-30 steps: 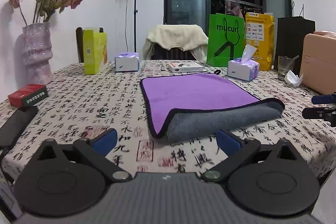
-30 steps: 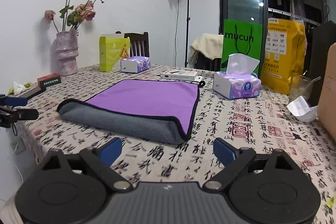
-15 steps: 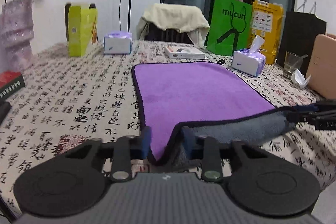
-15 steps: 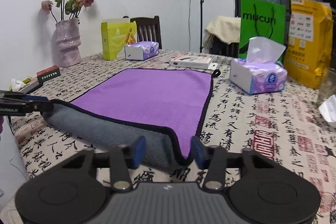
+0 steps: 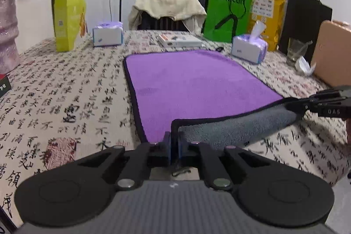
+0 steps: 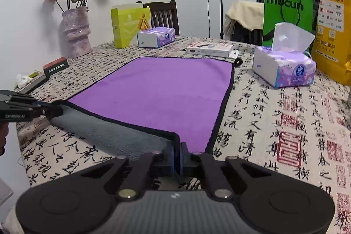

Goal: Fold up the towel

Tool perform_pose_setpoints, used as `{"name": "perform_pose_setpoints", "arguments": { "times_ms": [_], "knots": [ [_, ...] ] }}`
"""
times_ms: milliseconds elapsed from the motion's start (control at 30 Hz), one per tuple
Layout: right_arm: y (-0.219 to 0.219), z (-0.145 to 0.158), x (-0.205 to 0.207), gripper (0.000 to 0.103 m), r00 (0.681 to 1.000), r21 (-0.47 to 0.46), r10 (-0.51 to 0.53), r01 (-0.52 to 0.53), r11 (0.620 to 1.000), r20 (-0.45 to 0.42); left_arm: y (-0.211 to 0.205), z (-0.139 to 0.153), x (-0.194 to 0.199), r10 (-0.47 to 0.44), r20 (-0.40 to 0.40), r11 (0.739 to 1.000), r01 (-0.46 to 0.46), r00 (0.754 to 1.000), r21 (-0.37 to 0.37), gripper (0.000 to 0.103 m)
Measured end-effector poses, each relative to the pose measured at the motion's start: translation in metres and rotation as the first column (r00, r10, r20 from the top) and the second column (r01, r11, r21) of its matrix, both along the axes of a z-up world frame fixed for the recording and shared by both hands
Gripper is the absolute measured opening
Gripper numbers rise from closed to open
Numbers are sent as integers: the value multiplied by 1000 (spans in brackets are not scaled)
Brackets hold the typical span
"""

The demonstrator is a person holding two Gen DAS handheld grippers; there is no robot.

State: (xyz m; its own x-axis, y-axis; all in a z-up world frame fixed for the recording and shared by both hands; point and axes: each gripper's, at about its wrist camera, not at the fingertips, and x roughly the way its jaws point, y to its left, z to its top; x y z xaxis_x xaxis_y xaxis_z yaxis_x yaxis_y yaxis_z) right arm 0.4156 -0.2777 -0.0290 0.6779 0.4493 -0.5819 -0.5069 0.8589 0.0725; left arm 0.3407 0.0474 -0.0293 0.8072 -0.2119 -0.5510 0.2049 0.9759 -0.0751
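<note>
A purple towel (image 5: 193, 84) with a grey underside and black trim lies on the patterned tablecloth; it also shows in the right wrist view (image 6: 158, 89). Its near edge is rolled over, grey side (image 5: 237, 126) up. My left gripper (image 5: 174, 146) is shut on the towel's near left corner. My right gripper (image 6: 177, 155) is shut on the near right corner. Each gripper shows in the other's view, the right one (image 5: 294, 105) and the left one (image 6: 54, 111), at the ends of the lifted edge.
Two tissue boxes (image 5: 250, 49) (image 5: 107, 33), a flat white box (image 5: 179, 41), a green bag (image 5: 228, 10), a yellow bag (image 6: 333, 32), a glass (image 5: 296, 53) and a tan case (image 5: 331, 56) stand behind and right. A vase (image 6: 76, 32), yellow carton (image 6: 129, 25) and red box (image 6: 56, 66) stand left.
Both grippers moved forward from open positions short of the towel and shut on its near corners. The near edge now sits slightly raised between them.
</note>
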Motion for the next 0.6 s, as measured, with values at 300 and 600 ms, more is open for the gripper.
{"name": "perform_pose_setpoints", "arguments": {
  "times_ms": [300, 600],
  "knots": [
    [3, 10, 20, 4, 998, -2, -7, 7, 1000, 61, 1, 10, 18, 61, 49, 998, -60, 997, -30, 6],
    [6, 14, 77, 4, 999, 25, -10, 10, 1000, 37, 9, 21, 64, 90, 72, 995, -86, 993, -54, 6]
  ]
}}
